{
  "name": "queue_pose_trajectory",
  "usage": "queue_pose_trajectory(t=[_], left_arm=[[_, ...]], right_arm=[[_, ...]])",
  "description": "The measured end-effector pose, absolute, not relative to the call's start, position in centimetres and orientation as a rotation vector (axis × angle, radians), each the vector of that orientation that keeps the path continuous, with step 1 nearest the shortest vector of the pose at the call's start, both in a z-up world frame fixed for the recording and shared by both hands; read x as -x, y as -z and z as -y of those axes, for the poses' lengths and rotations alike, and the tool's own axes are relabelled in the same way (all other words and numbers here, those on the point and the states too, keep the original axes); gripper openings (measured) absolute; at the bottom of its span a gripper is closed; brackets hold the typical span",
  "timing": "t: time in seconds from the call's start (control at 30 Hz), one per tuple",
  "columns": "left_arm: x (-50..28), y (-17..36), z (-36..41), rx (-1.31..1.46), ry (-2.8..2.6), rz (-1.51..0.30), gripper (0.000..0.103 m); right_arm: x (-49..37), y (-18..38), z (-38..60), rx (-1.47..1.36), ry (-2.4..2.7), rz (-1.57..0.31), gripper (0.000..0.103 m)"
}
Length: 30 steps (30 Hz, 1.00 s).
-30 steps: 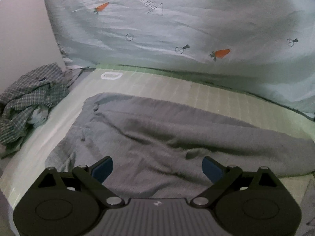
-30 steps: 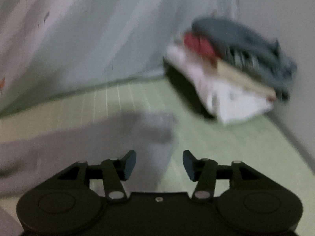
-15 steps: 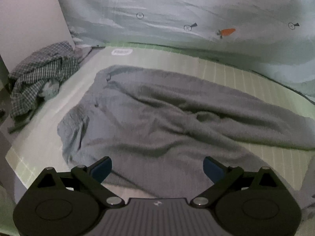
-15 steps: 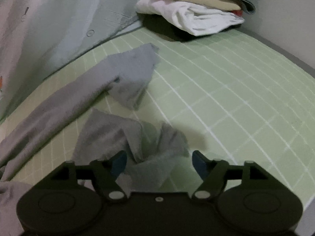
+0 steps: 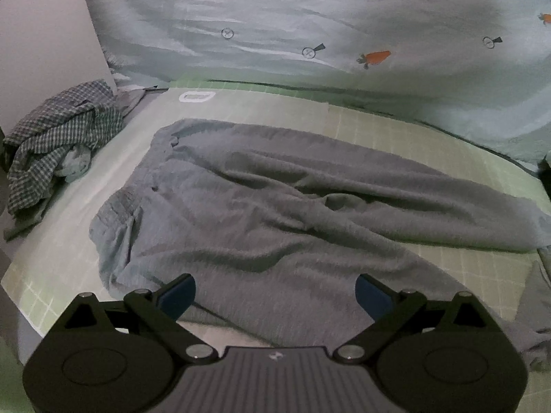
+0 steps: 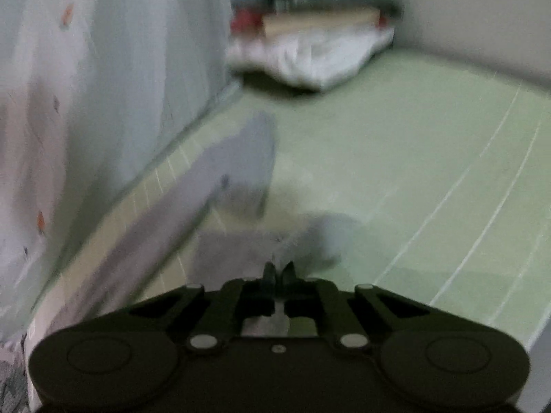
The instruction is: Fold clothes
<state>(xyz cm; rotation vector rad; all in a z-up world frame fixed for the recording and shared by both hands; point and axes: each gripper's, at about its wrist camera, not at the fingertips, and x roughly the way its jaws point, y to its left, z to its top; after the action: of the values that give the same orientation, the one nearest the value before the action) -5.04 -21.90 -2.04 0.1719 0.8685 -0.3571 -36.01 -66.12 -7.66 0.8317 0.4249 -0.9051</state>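
Grey trousers (image 5: 261, 206) lie spread and wrinkled on the green checked bed sheet (image 5: 396, 127), waistband to the left, legs running right. My left gripper (image 5: 275, 292) is open and empty, hovering over the near edge of the trousers. In the blurred right wrist view, my right gripper (image 6: 279, 272) is shut on the grey trouser leg end (image 6: 261, 241). The other leg (image 6: 220, 172) stretches away along the sheet.
A checked shirt (image 5: 58, 137) lies crumpled at the left by a white wall. A pale quilt with carrot print (image 5: 327, 34) runs along the back. A stack of folded clothes (image 6: 313, 41) sits in the far corner. The bed's edge is near at the left.
My right gripper has closed on the trouser leg end, where it was open above it half a second ago. The left gripper stays open and has shifted slightly over the trousers.
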Motion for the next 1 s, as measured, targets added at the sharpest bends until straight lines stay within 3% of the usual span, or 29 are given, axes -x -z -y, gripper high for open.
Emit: queue_pose_trajectory(t=[0.23,0.6,0.67,0.7,0.73,0.8,0.9,1.0], left_arm=[[4.3,2.4,21.9,-0.169,0.374,-0.872,0.099],[3.7,2.4,21.0,-0.141,0.38,-0.87,0.099],[3.5,2.5,20.6,-0.131,0.368,-0.875,0.099],[3.4,2.5,20.6,-0.127,0.364,-0.878,0.099],[3.5,2.5,20.5,-0.124,0.361,-0.88,0.099],[3.4,2.4,20.2,-0.12,0.351,-0.878,0.099],[3.4,2.4,19.9,-0.12,0.338,-0.879,0.099],[3.4,2.5,19.6,-0.126,0.33,-0.884,0.099]], right_arm=[[39.3,1.7,65.1,-0.722,0.973,-0.289,0.003],[31.4,1.8,70.1,-0.645,0.903,-0.376,0.004],[30.0,1.6,71.2,-0.664,0.844,-0.369,0.009],[29.6,1.5,71.6,-0.678,0.811,-0.357,0.017],[29.6,1.5,71.7,-0.691,0.785,-0.332,0.033],[29.7,1.4,71.9,-0.718,0.733,-0.283,0.054],[31.1,2.6,72.1,-0.762,0.797,-0.263,0.055],[33.0,5.3,72.6,-0.797,0.919,-0.342,0.046]])
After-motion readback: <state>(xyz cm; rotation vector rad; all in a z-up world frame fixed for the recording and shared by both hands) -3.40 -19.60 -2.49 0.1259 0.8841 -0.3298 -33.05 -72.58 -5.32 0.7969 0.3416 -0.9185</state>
